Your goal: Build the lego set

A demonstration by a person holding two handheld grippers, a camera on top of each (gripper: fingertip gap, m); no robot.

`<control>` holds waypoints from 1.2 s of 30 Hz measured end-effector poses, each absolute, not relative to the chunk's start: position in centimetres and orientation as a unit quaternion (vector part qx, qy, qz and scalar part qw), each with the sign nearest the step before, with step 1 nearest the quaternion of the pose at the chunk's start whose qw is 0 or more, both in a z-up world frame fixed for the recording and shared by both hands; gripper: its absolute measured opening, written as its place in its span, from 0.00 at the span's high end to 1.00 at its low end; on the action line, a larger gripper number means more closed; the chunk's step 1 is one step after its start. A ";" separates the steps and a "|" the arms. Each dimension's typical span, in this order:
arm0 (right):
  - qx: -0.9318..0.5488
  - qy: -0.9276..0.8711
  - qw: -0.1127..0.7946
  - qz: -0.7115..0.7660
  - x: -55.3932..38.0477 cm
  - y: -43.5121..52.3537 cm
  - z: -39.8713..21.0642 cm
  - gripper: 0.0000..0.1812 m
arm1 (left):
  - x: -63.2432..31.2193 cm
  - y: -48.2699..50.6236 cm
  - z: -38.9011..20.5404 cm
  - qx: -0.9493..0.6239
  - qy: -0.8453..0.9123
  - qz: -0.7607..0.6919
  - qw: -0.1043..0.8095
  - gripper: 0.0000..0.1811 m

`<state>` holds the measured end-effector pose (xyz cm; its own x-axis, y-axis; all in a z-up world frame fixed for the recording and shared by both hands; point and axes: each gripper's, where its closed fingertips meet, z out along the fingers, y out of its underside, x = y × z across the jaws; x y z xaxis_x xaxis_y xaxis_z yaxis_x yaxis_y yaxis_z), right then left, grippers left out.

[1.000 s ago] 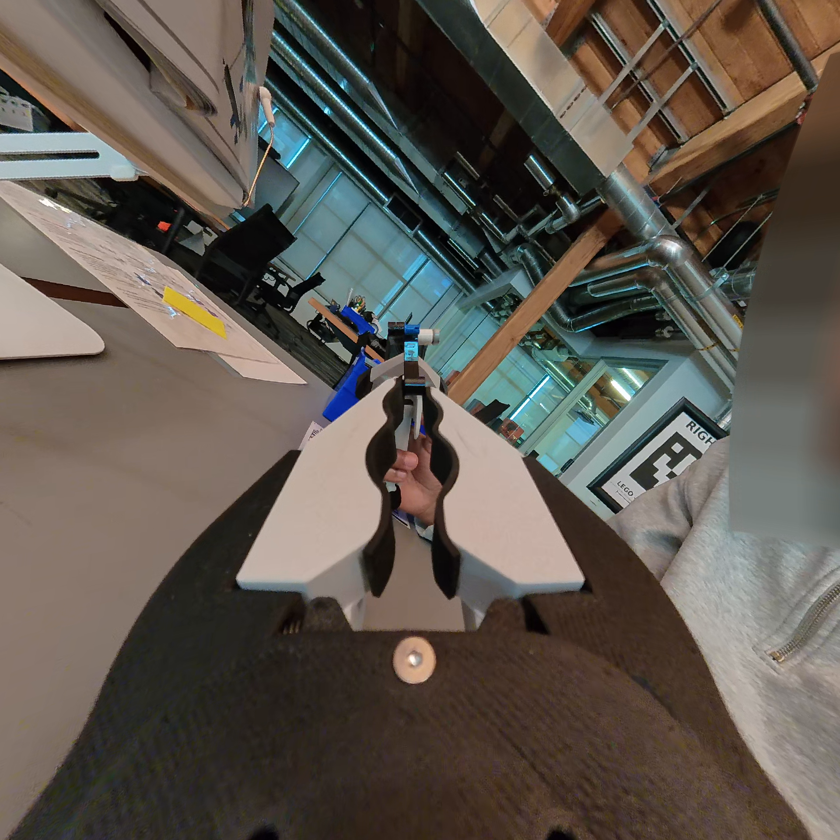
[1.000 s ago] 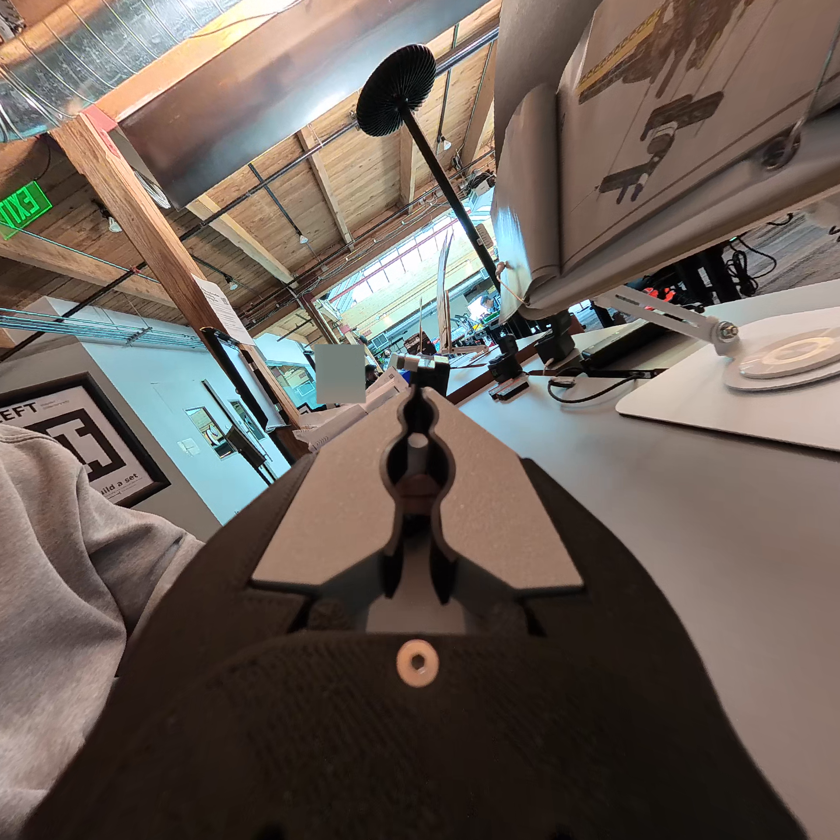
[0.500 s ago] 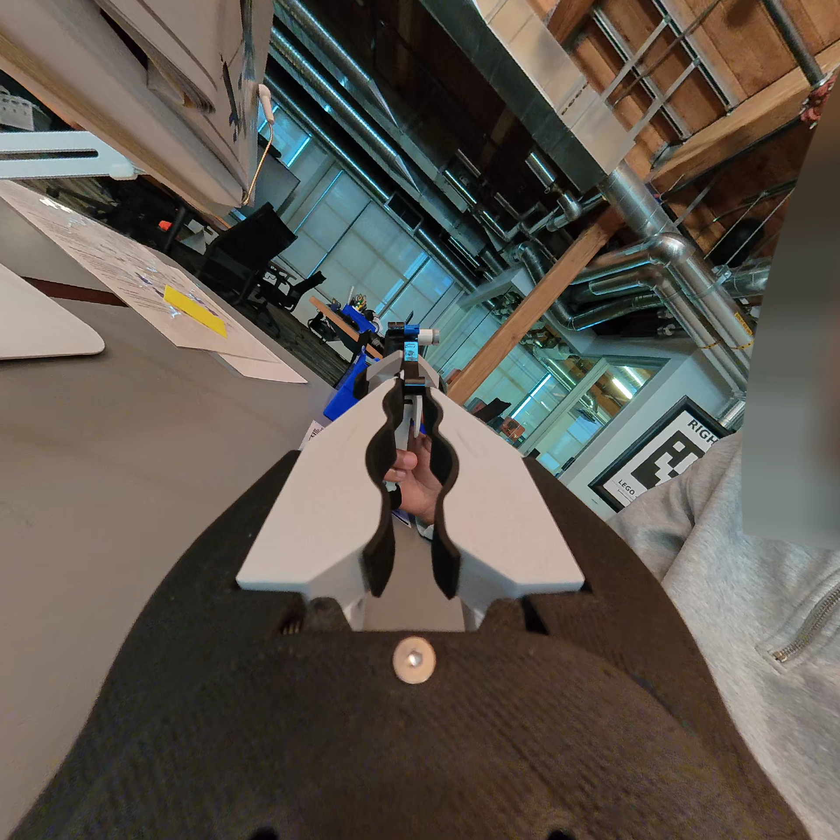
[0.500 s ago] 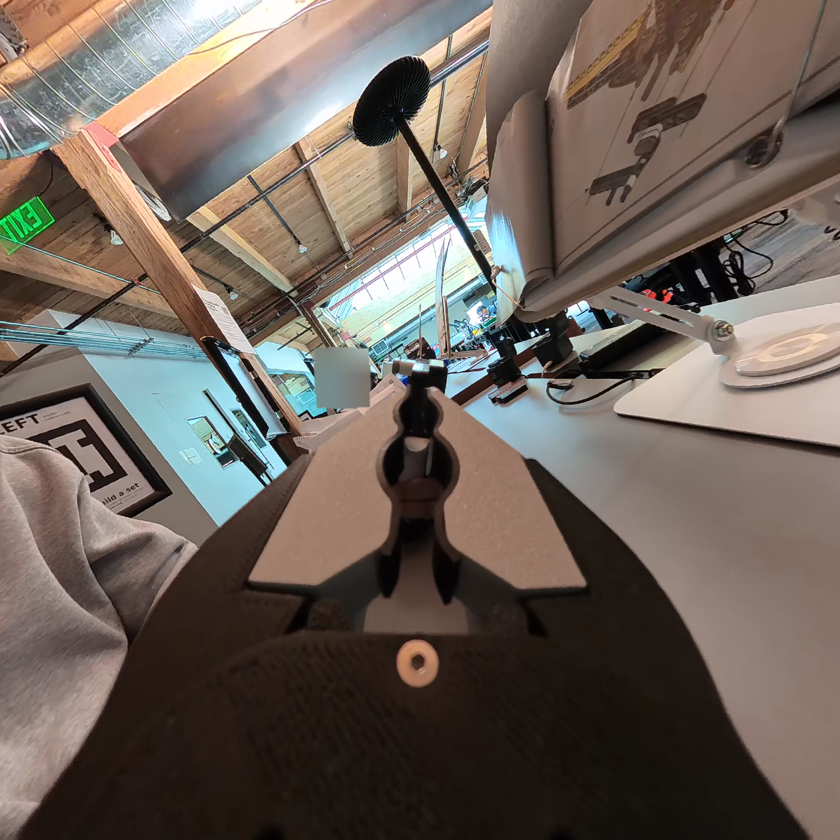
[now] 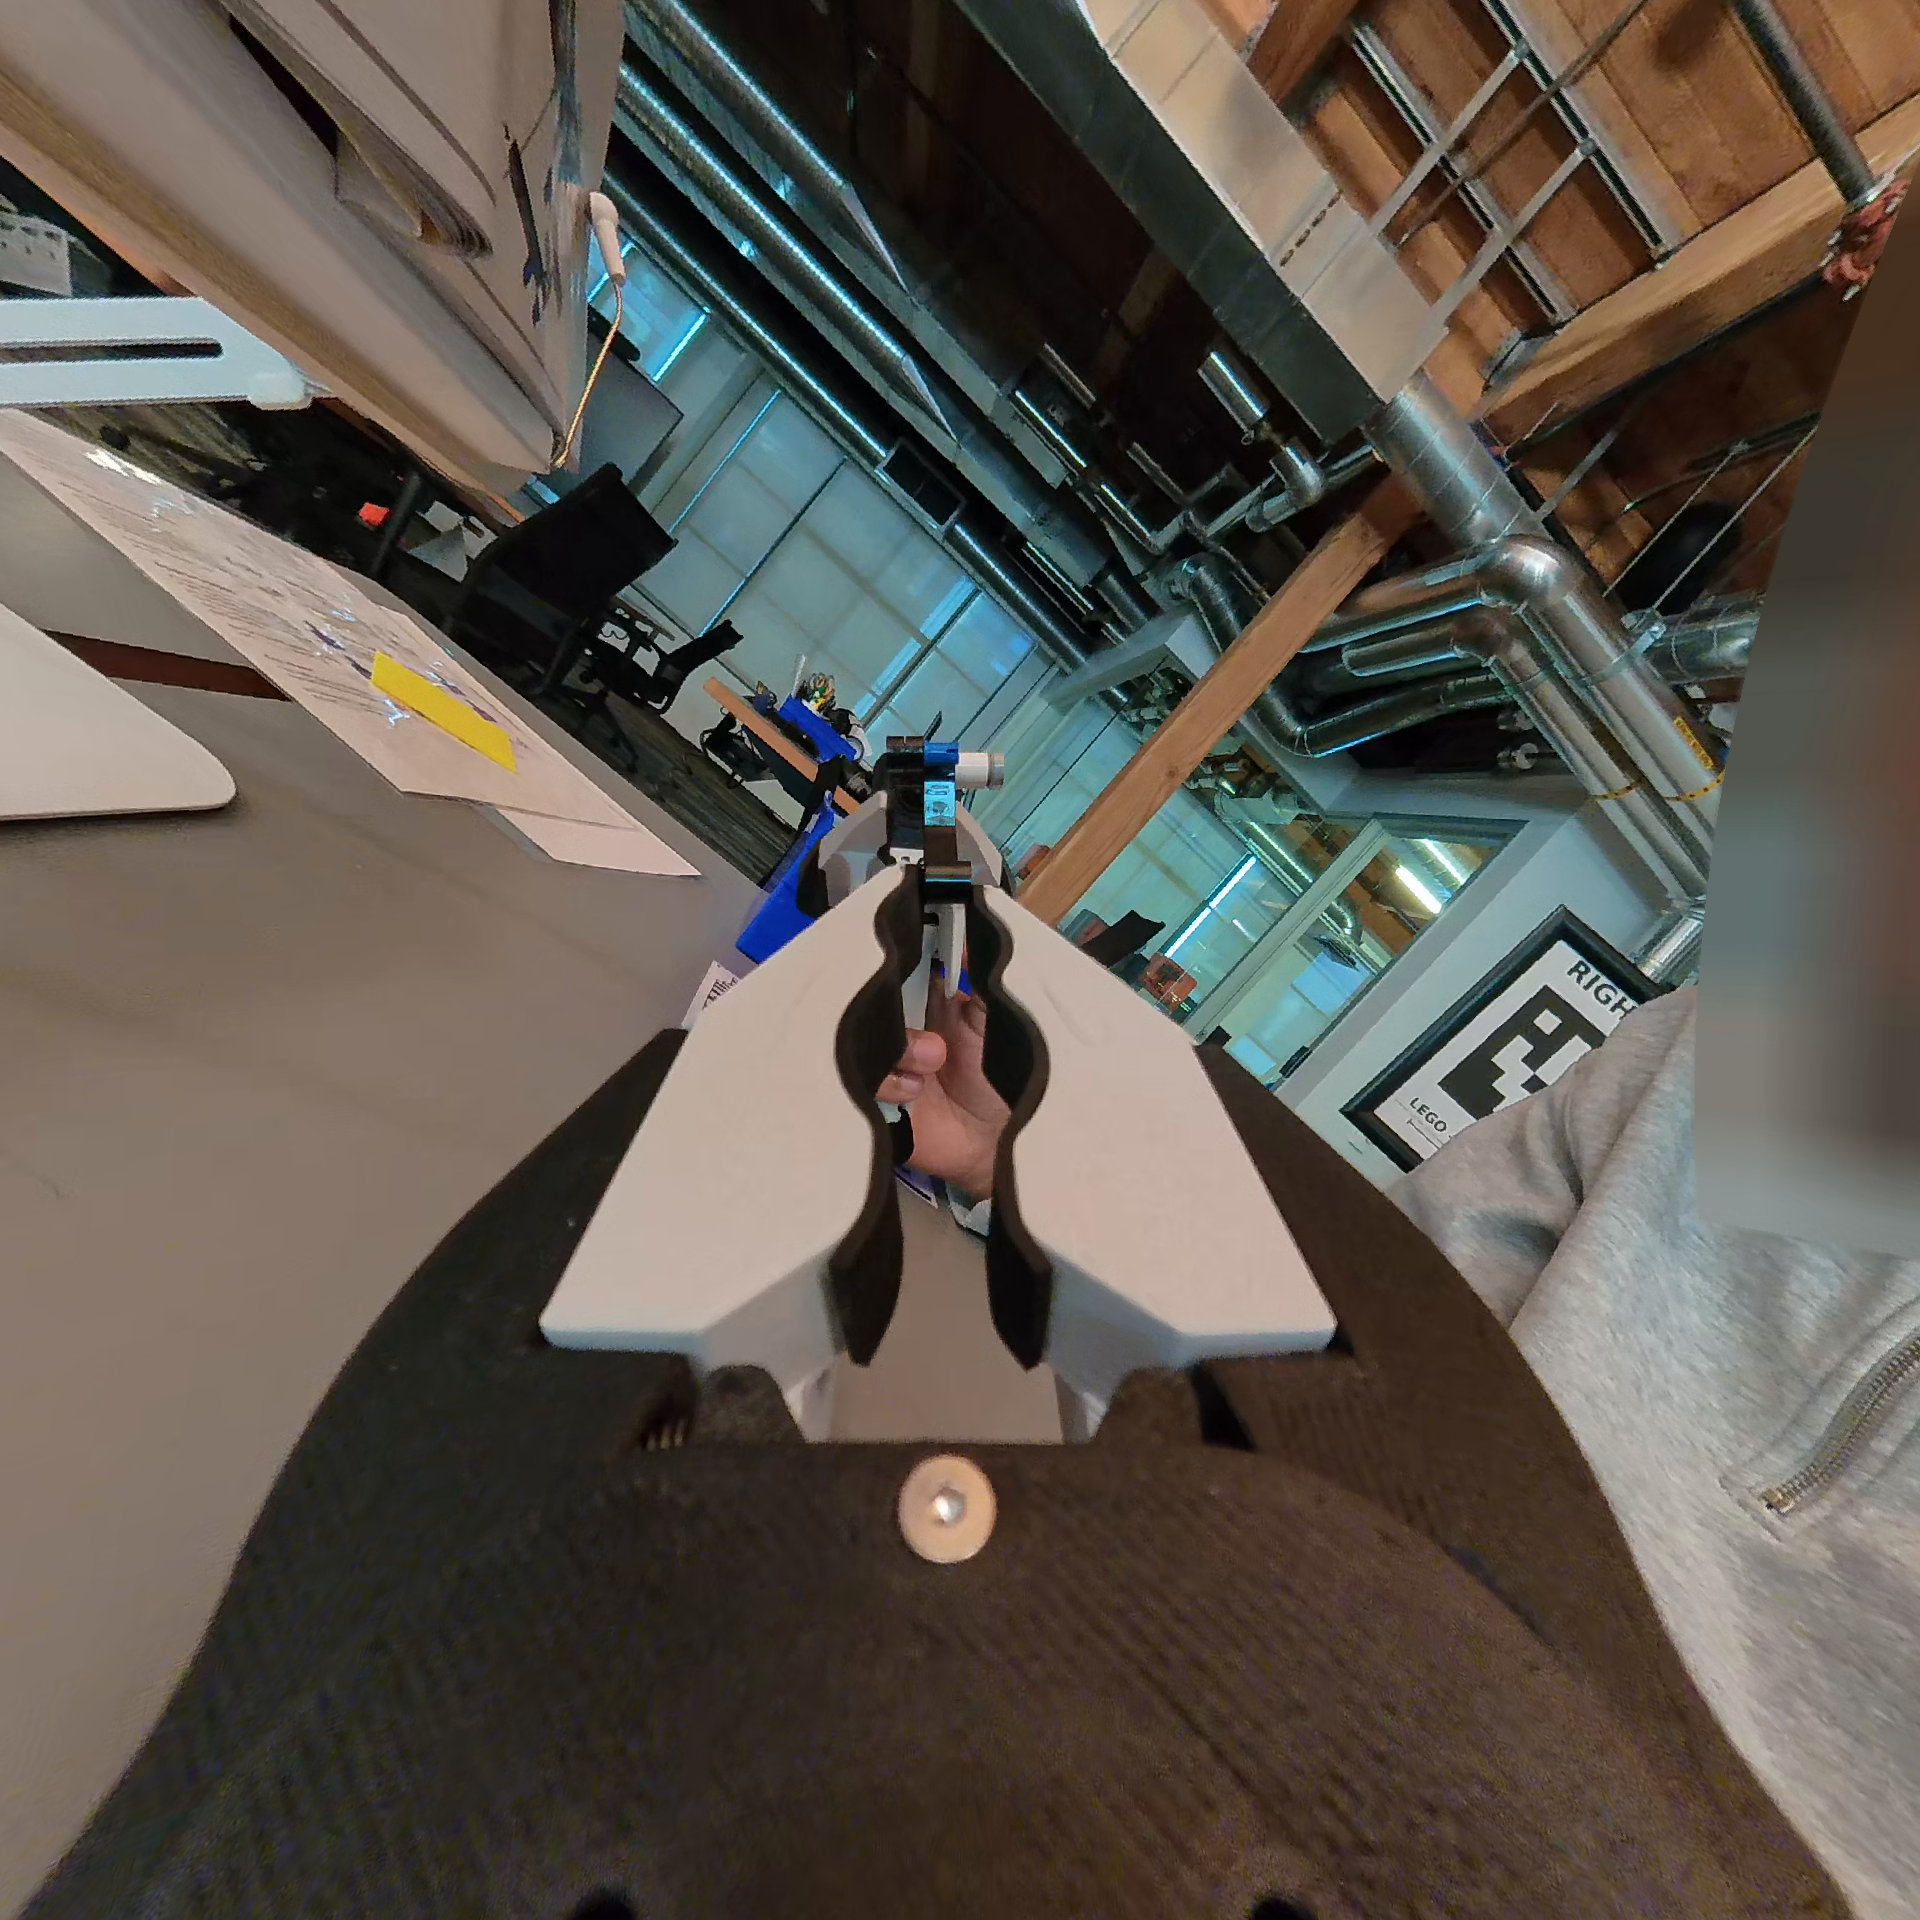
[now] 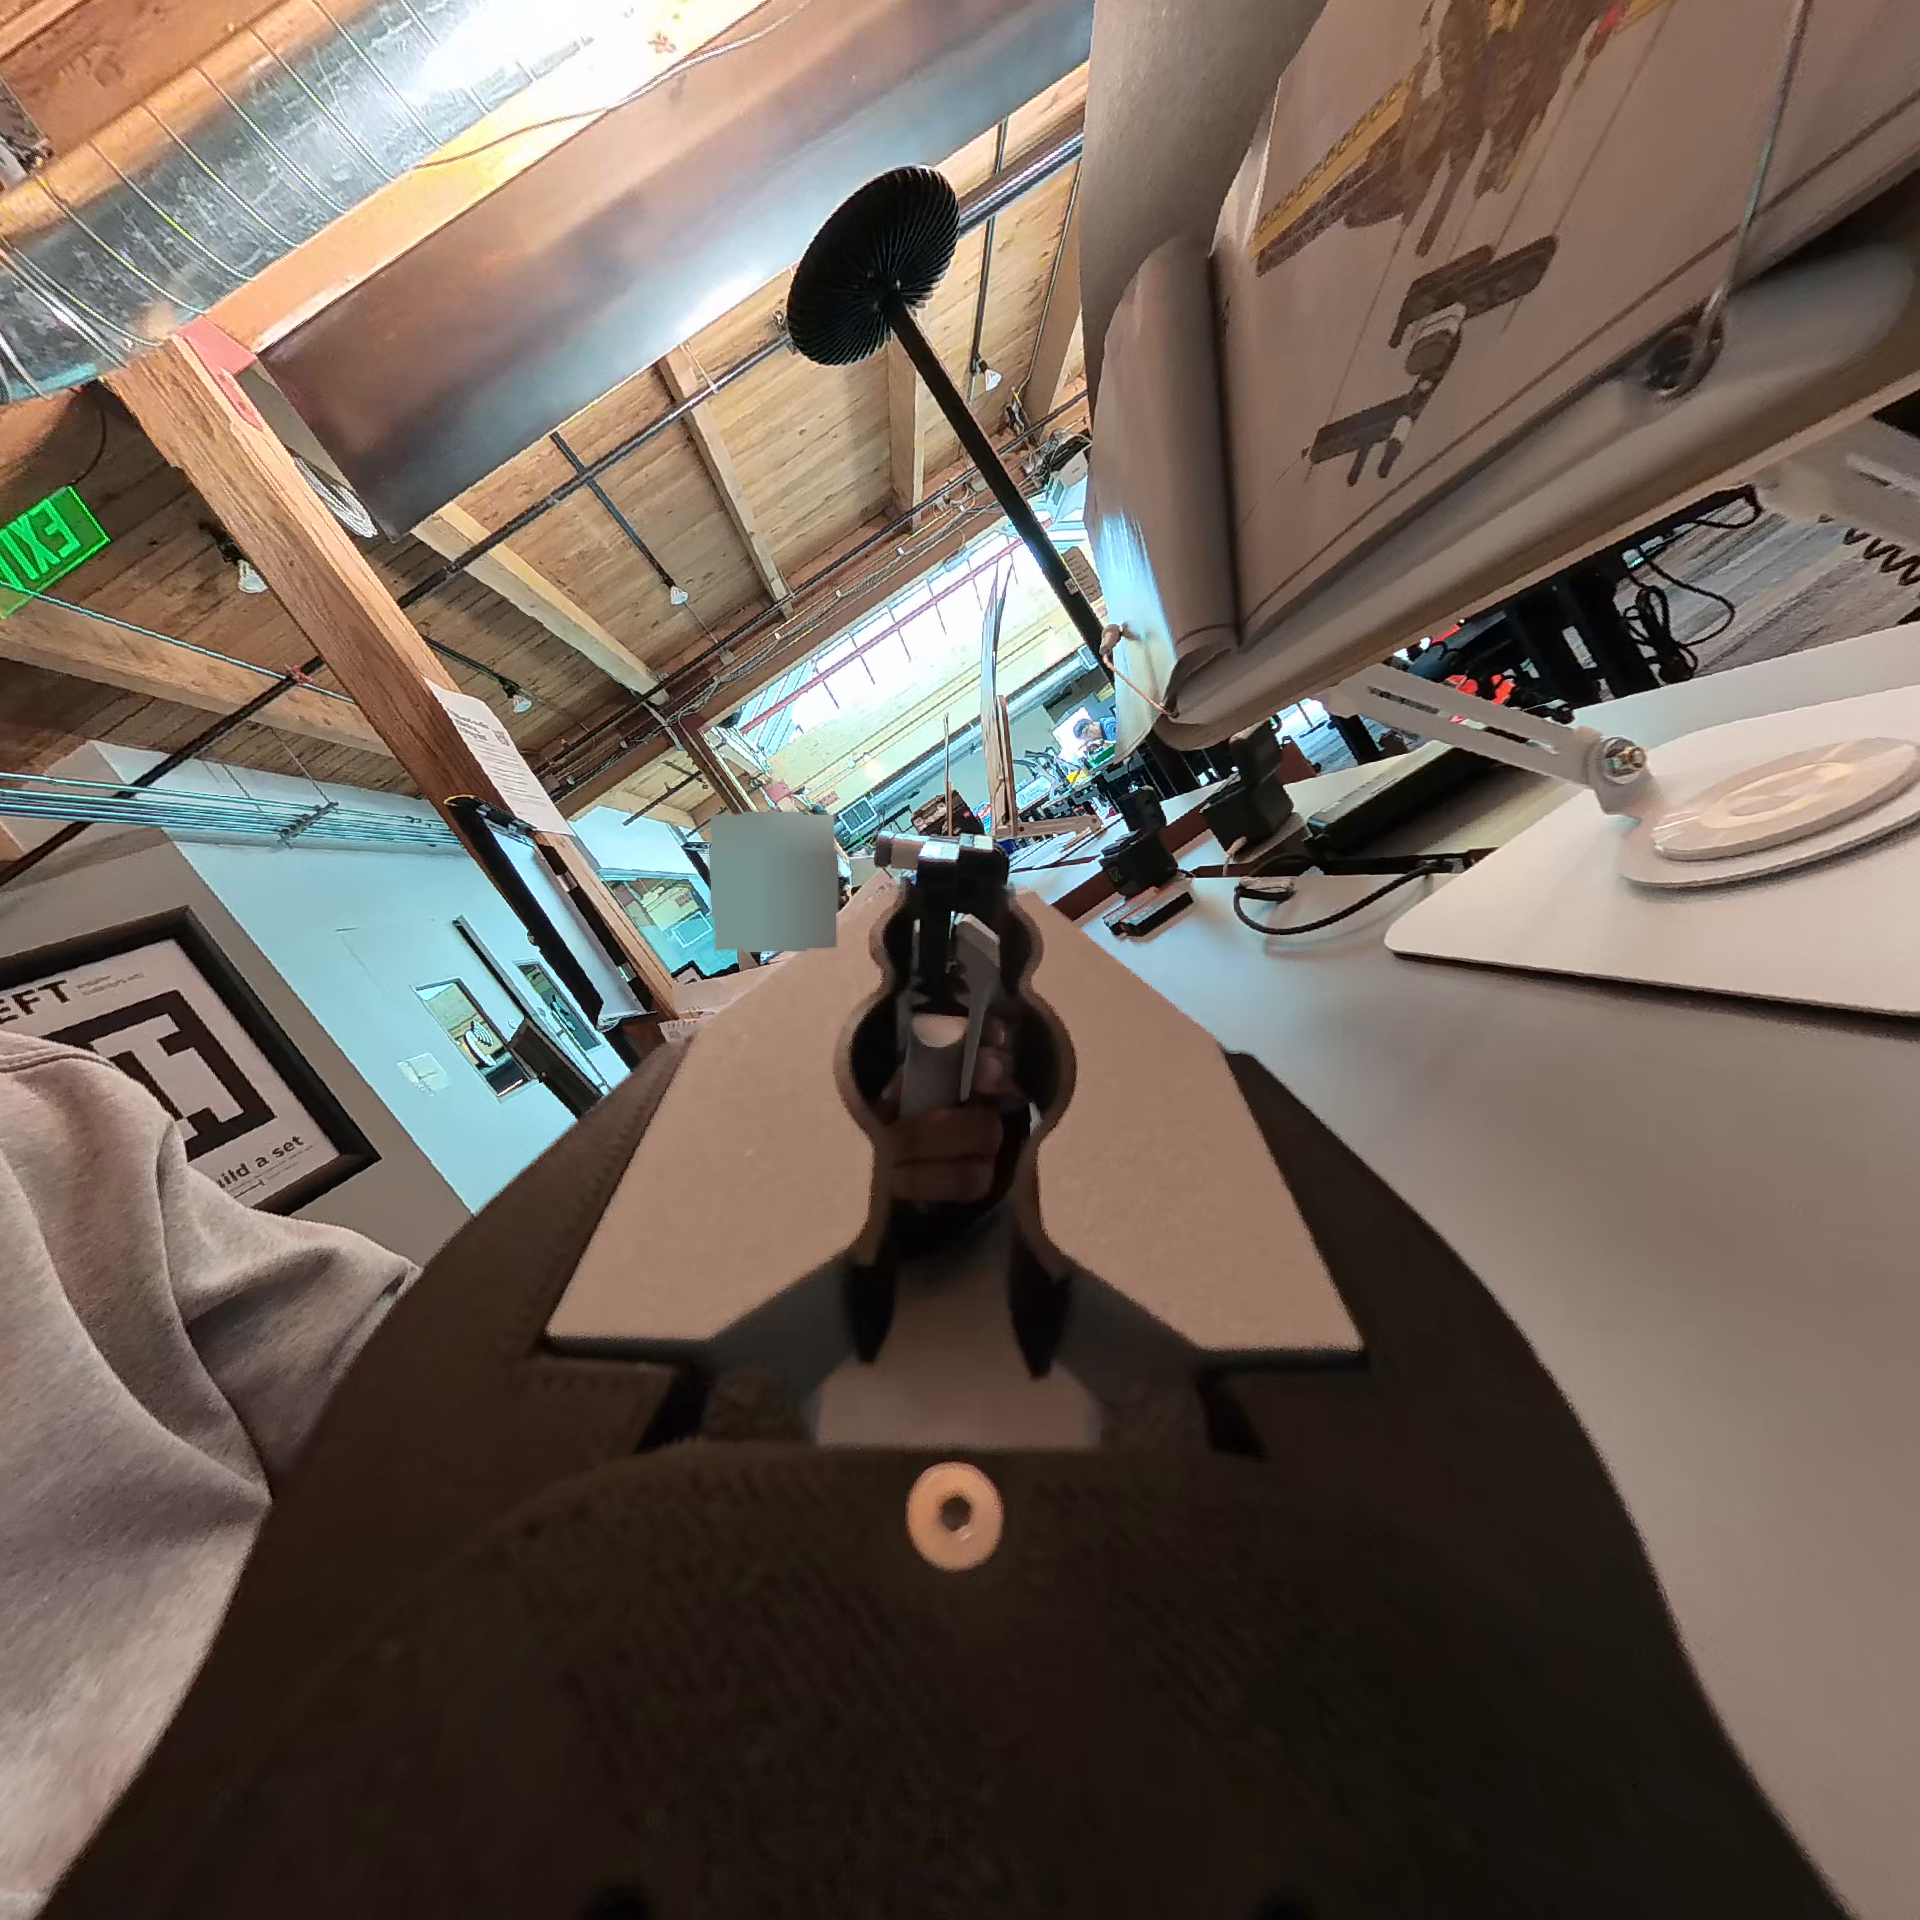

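A small lego assembly (image 5: 940,774) of black and blue parts with a light grey pin sticks out past my left gripper (image 5: 935,883), which is shut on it and holds it in the air. The right gripper's grey tips (image 5: 982,857) face it from the far side. In the right wrist view the same assembly (image 6: 951,862) sits at my right gripper (image 6: 961,914), whose jaws stand a little apart around its black end. Between them I see one grey finger (image 6: 977,977) of the left gripper and a hand (image 6: 945,1143).
The grey table (image 6: 1507,1195) lies below both grippers. An instruction booklet (image 6: 1455,260) rests on a white stand (image 6: 1766,821) with cables (image 6: 1330,904) beside it. A paper sheet with a yellow patch (image 5: 436,707) lies farther off. A grey sleeve (image 5: 1714,1403) is close by. About 10 cm separates my left fingertips from my right.
My right gripper's jaws have parted from nearly closed to a wider gap. The left gripper still holds the assembly in about the same place.
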<state>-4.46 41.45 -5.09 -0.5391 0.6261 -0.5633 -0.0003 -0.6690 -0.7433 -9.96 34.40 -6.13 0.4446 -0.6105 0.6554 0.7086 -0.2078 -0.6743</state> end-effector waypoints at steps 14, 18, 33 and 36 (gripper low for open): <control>-0.449 -0.359 0.196 0.794 -4.9 41.3 -5.4 0.89 | -9.9 34.4 -6.2 -0.573 -0.043 -0.526 0.627 0.97; -0.452 -0.363 0.197 0.791 -5.0 41.2 -5.5 0.88 | -9.9 34.4 -6.2 -0.573 -0.043 -0.526 0.627 0.97; -0.452 -0.368 0.197 0.788 -5.2 41.0 -5.6 0.89 | -9.8 34.5 -6.3 -0.575 -0.042 -0.527 0.625 0.97; -0.452 -0.367 0.196 0.789 -5.2 41.0 -5.6 0.89 | -9.8 34.5 -6.3 -0.575 -0.042 -0.527 0.624 0.97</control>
